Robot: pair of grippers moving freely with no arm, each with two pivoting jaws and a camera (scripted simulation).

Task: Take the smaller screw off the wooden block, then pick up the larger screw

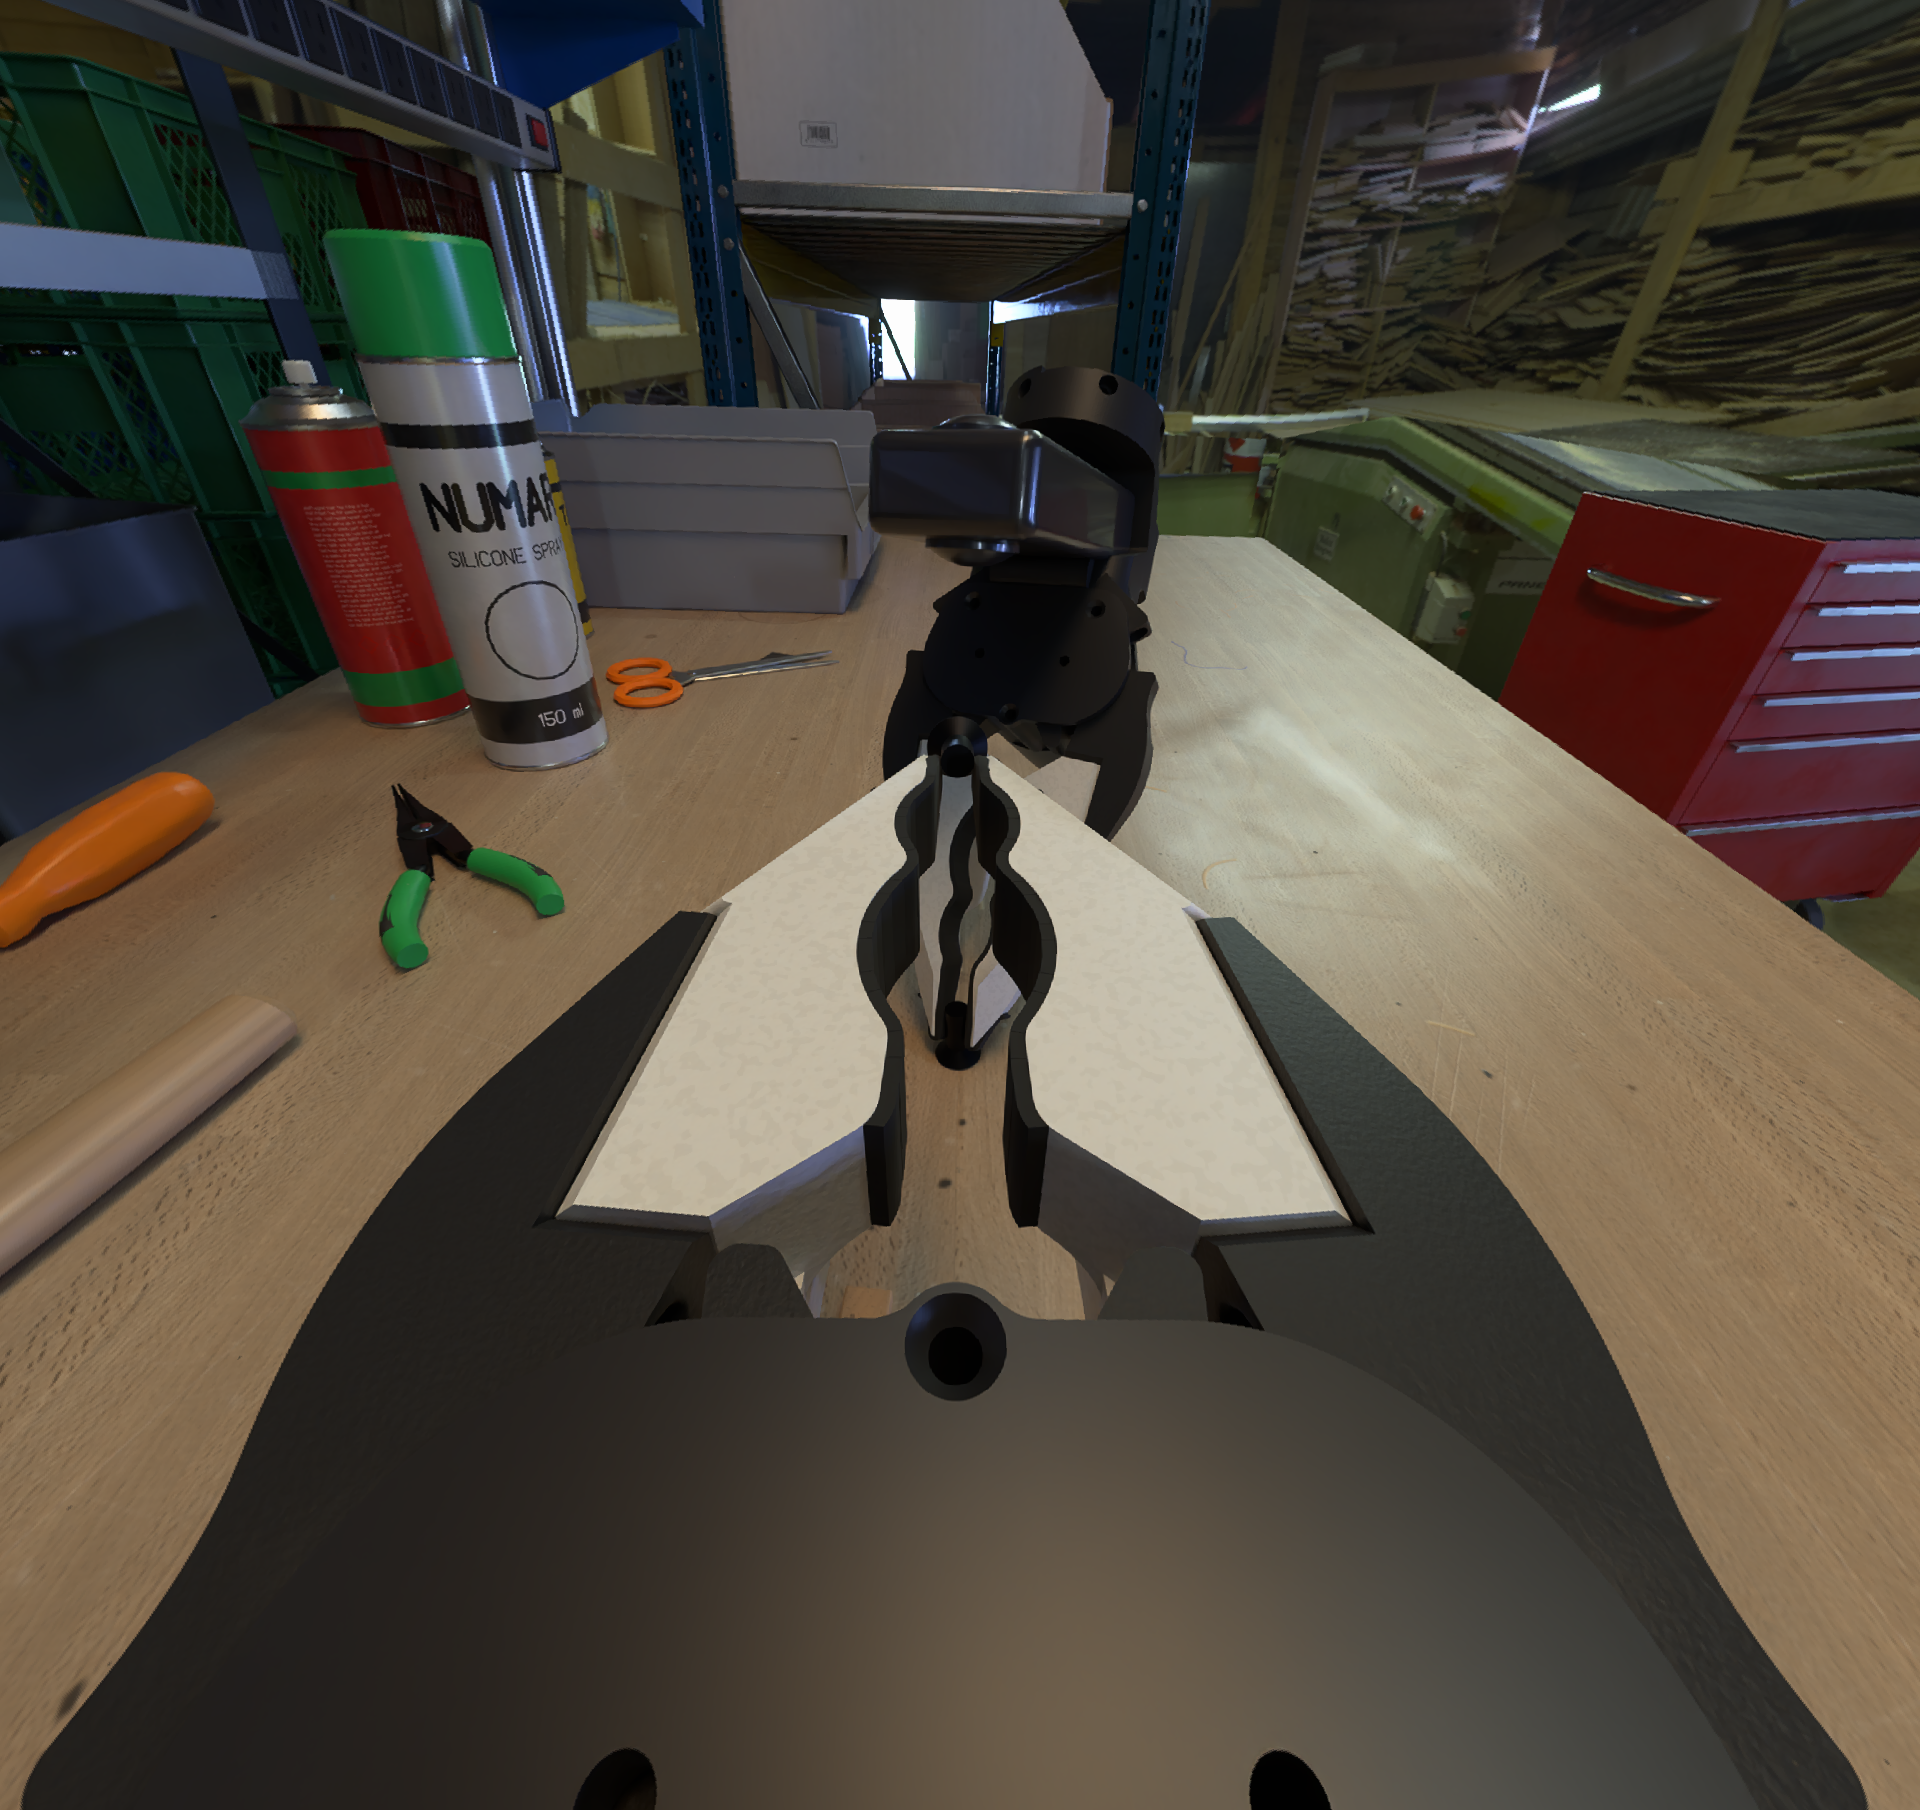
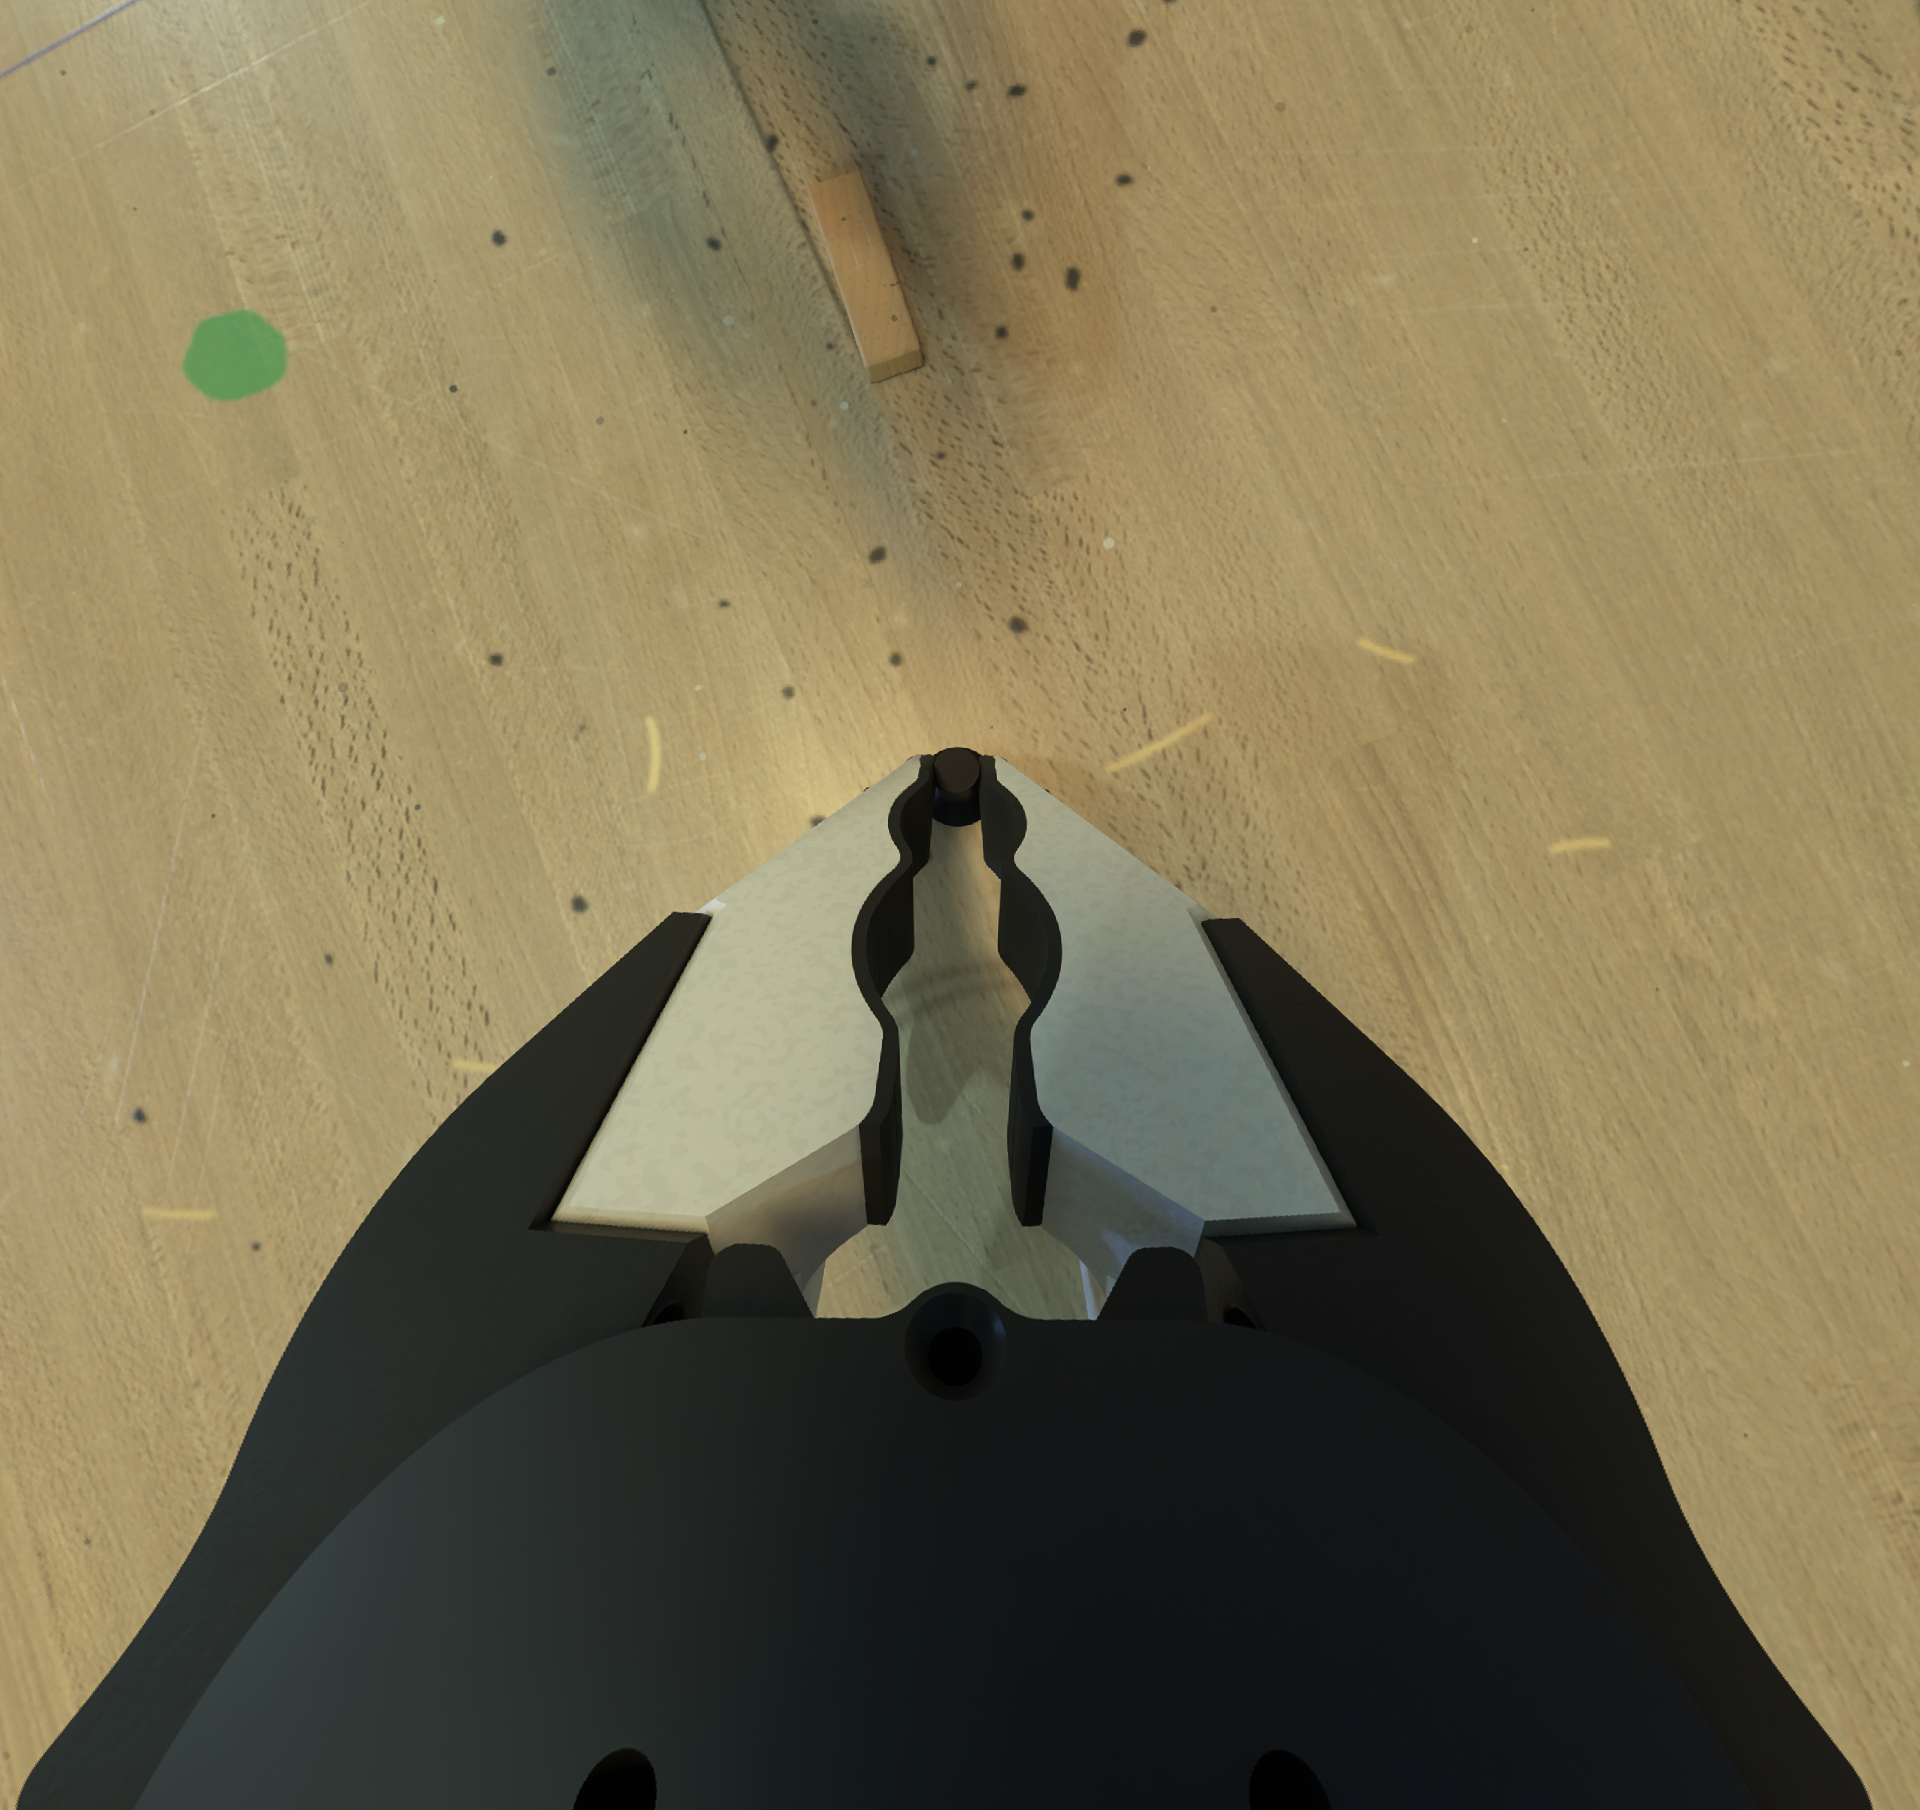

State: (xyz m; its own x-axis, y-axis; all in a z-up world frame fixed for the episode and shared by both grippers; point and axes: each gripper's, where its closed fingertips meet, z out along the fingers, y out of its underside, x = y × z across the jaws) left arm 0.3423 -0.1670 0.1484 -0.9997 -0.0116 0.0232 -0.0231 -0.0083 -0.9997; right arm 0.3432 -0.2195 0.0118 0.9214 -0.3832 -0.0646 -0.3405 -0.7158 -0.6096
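The left tongs [image 1: 956, 773] are almost together and clamp a small black screw, the left screw [image 1: 956, 744], at the very tips. They hold it level above the table [image 1: 1455, 1033], probably to keep it away from the work. The right tongs [image 2: 956, 786] point down at the table and are also nearly shut on a black screw, the right screw [image 2: 956, 771], gripped by its upper part at the tips. In the left wrist view, this second pair hangs directly in front of the first, very near. Its pale fingers show through the gap of the left tongs. I cannot tell from the size which screw is the smaller one.

The wooden block [image 2: 868, 274] lies flat on the table, apart from both tongs, and no screw is seen on it. So I judge that both steps are done or nearly done.

The other things stand to the left and well apart:
- a white spray can with green cap [image 1: 478, 513]
- a red spray can [image 1: 343, 555]
- orange scissors [image 1: 665, 680]
- green pliers [image 1: 447, 877]
- an orange tool handle [image 1: 104, 851]
- a beige roll [image 1: 135, 1106]
- grey bins [image 1: 707, 513] behind these

A red drawer cabinet [image 1: 1766, 680] is beside the table on the right. None of these is in the way. The only risk I see is that the two tongs touch each other.
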